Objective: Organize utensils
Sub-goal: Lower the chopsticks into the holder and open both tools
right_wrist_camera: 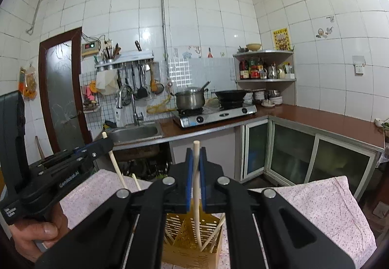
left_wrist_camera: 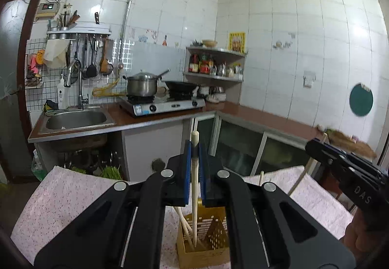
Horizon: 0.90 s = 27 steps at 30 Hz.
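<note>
My left gripper (left_wrist_camera: 194, 147) is shut on a pale chopstick (left_wrist_camera: 193, 186) held upright, its lower end inside the yellow perforated utensil holder (left_wrist_camera: 214, 237). My right gripper (right_wrist_camera: 196, 156) is shut on another pale chopstick (right_wrist_camera: 196, 196), whose lower end also reaches into the same holder (right_wrist_camera: 180, 227). Other chopsticks lean inside the holder. The holder stands on a table with a pink floral cloth (left_wrist_camera: 60, 196). The right gripper shows at the right edge of the left wrist view (left_wrist_camera: 313, 145), the left gripper at the left of the right wrist view (right_wrist_camera: 107, 145).
Beyond the table is an L-shaped brown kitchen counter (right_wrist_camera: 316, 118) with a steel sink (left_wrist_camera: 75, 119), a gas stove (left_wrist_camera: 163, 104) carrying a pot and a wok, and a corner shelf (right_wrist_camera: 265, 67) of bottles. Utensils hang on the wall rack (left_wrist_camera: 92, 59).
</note>
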Available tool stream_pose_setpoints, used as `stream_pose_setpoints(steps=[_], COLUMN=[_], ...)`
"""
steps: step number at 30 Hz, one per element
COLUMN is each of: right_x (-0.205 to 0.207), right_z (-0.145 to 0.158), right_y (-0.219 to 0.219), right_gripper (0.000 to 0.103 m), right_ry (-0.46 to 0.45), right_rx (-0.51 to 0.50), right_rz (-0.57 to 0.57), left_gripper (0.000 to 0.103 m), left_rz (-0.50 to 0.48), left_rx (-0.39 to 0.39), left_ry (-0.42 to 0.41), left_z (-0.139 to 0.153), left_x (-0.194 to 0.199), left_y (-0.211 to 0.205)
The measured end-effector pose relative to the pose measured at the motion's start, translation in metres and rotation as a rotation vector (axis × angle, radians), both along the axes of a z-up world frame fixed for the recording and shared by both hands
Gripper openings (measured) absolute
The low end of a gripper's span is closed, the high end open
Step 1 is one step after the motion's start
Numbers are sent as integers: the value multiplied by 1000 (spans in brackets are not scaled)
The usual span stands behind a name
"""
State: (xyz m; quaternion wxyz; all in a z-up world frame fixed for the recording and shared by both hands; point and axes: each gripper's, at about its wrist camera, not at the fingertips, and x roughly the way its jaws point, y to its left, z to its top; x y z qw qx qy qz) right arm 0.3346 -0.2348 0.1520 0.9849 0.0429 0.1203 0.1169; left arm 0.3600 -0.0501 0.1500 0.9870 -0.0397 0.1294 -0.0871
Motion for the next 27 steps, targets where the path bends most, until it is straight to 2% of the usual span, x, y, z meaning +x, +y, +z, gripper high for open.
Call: stream_pose_setpoints(steps=[3, 9, 19, 27], right_x=[7, 25, 32, 38], right_z=[-5, -17, -27, -28], right_y=[-2, -11, -6, -10], right_gripper=[6, 6, 6, 6], right_ry=[24, 97, 111, 134], right_rx=[12, 31, -20, 3], right_rz=[-7, -27, -46, -36], left_gripper=[4, 4, 4, 5], left_rz=[-11, -17, -16, -12], left_rx=[29, 29, 60, 63], left_ry=[34, 85, 119, 134], left_z=[-6, -15, -21, -24], left_x=[5, 11, 14, 16], left_y=[-8, -10, -13, -12])
